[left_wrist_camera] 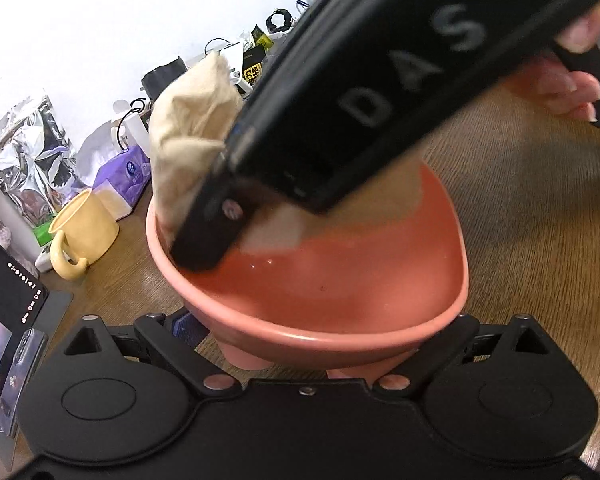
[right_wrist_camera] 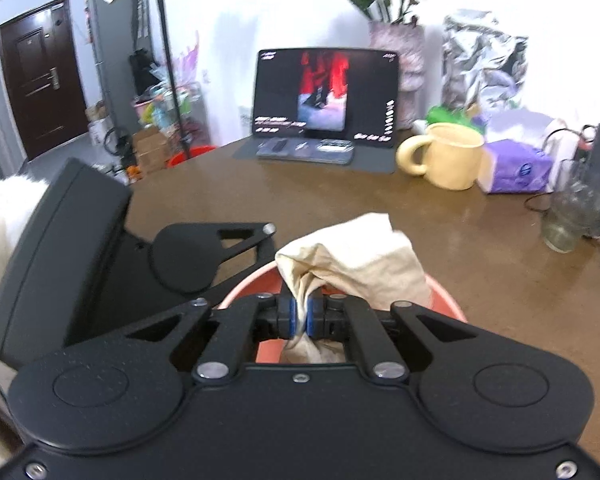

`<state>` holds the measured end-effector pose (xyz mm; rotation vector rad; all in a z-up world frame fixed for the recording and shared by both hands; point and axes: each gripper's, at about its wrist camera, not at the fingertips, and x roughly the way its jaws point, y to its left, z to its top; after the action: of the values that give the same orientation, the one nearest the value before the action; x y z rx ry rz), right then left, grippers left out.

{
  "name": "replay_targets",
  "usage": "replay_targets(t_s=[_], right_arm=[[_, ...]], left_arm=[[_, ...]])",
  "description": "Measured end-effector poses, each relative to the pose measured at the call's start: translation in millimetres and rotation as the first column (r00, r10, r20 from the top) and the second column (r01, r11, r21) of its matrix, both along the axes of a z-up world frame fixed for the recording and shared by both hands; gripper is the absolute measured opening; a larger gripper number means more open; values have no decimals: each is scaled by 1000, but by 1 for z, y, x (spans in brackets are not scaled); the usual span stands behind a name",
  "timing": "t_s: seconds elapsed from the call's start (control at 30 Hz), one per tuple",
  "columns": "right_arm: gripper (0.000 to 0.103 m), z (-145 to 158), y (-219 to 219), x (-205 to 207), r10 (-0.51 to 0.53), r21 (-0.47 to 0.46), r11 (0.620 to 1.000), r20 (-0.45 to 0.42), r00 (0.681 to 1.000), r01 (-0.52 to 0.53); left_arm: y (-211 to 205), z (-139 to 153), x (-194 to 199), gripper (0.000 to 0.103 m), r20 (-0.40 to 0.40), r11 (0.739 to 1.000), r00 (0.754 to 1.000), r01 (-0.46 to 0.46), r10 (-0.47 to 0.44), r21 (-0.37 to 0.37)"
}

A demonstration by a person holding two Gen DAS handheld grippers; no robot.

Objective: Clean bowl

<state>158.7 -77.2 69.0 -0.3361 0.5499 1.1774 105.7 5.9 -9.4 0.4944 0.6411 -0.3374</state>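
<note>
Lettering "DAS" on right gripper (left_wrist_camera: pixel 204 248)

Home: front door (right_wrist_camera: pixel 40 76), flower vase (right_wrist_camera: pixel 396 44), cluttered wooden table (right_wrist_camera: pixel 480 280).

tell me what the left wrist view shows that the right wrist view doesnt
Only the left wrist view: the inside of the pink bowl, wet and glossy, and a hand on the right gripper's body. Only the right wrist view: the right gripper shut on the beige cloth, a tablet, a door. Both: bowl, cloth, yellow mug, wooden table.
</note>
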Motion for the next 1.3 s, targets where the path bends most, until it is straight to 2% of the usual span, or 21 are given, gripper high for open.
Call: replay_targets(t_s=[0.2,0.37,0.73,1.1,1.3], right_arm=[[5,0,-3,-2,-67,8,998,72,995,67],[5,-1,0,-5,-89,-26,995,152,984,94],[5,-5,-5,-5,-128,-83,985,225,966,150],[5,-12,-3,-13,-149,-238,942,331,932,236],[5,-17,-1,-16,-136,-293,924,348,928,246]], left_arm=[[-1,-1,0,96,0,1000,1000,-2,2,2],[-4,-3,-1,96,11,1000,1000,-1,1,12],[-6,-3,-5,96,21,1000,1000,0,0,26],[-5,-4,-2,95,30,999,1000,-8,7,32],[-5,-5,-3,95,29,999,1000,-9,8,32]])
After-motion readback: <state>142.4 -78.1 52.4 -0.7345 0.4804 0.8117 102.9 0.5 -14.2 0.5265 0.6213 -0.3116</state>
